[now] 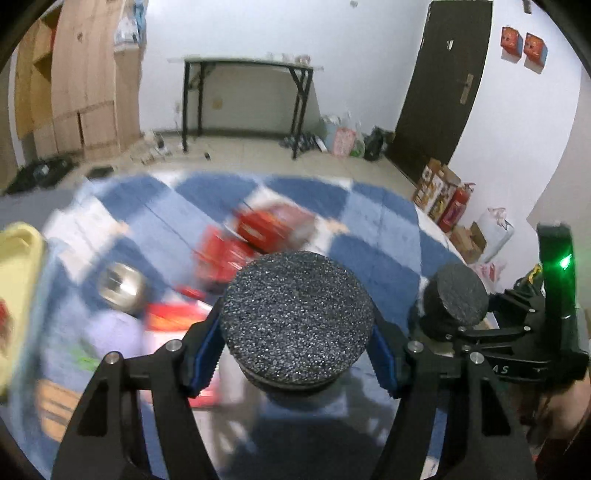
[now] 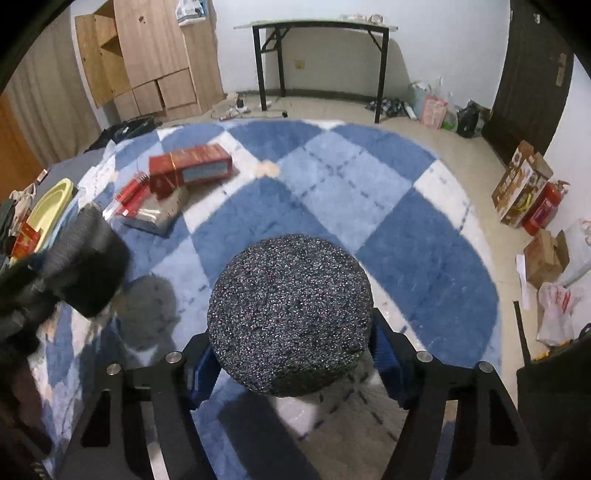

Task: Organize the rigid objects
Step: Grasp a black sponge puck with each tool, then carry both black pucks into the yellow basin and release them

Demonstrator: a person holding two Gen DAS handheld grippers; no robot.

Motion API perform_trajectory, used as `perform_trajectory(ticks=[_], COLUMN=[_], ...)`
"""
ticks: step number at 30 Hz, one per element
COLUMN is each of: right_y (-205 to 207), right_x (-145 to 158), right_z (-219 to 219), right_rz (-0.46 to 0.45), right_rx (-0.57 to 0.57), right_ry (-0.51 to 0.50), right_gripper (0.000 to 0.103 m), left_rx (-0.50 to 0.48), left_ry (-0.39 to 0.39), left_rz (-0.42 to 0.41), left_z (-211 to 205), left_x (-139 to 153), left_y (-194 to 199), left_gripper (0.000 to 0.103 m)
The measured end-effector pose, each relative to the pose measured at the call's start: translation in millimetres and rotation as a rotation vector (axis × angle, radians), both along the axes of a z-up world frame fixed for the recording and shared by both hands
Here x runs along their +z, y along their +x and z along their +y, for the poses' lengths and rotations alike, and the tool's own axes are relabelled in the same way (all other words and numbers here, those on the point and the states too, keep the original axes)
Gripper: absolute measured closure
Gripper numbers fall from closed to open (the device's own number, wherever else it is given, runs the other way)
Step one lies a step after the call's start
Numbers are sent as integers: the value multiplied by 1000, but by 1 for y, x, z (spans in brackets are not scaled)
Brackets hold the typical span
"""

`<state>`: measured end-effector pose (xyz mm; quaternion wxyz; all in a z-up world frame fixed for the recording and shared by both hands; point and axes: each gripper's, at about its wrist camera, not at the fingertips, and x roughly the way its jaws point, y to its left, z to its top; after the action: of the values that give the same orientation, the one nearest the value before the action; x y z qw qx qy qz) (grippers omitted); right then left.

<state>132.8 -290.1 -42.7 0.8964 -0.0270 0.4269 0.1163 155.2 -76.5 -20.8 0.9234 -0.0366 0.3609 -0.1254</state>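
My left gripper [image 1: 295,354] is shut on a round dark speckled disc [image 1: 295,314], its blue pads [image 1: 205,354] pressing on both sides. It hangs over a blurred pile of red boxes [image 1: 266,225] and a steel bowl [image 1: 120,288] on the blue-and-white checked rug [image 1: 369,236]. My right gripper [image 2: 291,365] is shut on a second speckled disc [image 2: 291,314] above the rug [image 2: 406,240]. That second disc [image 1: 458,291] also shows at the right of the left wrist view. The left gripper's disc [image 2: 88,262] is blurred at the left of the right wrist view.
Red boxes [image 2: 192,166], red packs [image 2: 129,195] and a grey packet [image 2: 159,214] lie on the rug's far left, by a yellow tray [image 2: 51,210]. Beyond are a black-legged table [image 2: 317,26], a wooden cabinet [image 2: 147,55], cartons [image 2: 521,181], a fire extinguisher [image 2: 546,206] and bags [image 2: 436,107].
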Motion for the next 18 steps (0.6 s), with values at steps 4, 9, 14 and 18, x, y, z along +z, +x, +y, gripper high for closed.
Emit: perform_trajectory(ticks=[4,9,14,18], right_y=[-21,-33,-43,-39], right_x=[17,46,76,80], right_z=[20,79,175,265], right_rz=[-34,-80,-136,-132], right_rx=[55,155,306,439], right_ry=[-14,17,80,106], right_gripper=[32,32,32,32], left_rx=[62,219,398,485], left_ry=[50,112,81,48], left_rz=[-52,-85,-23,41], left_z=[64,174,286,351], left_x=[38,66,49,25], left_y=[-9,-20,-7,19], left_gripper=[33,33,33,33])
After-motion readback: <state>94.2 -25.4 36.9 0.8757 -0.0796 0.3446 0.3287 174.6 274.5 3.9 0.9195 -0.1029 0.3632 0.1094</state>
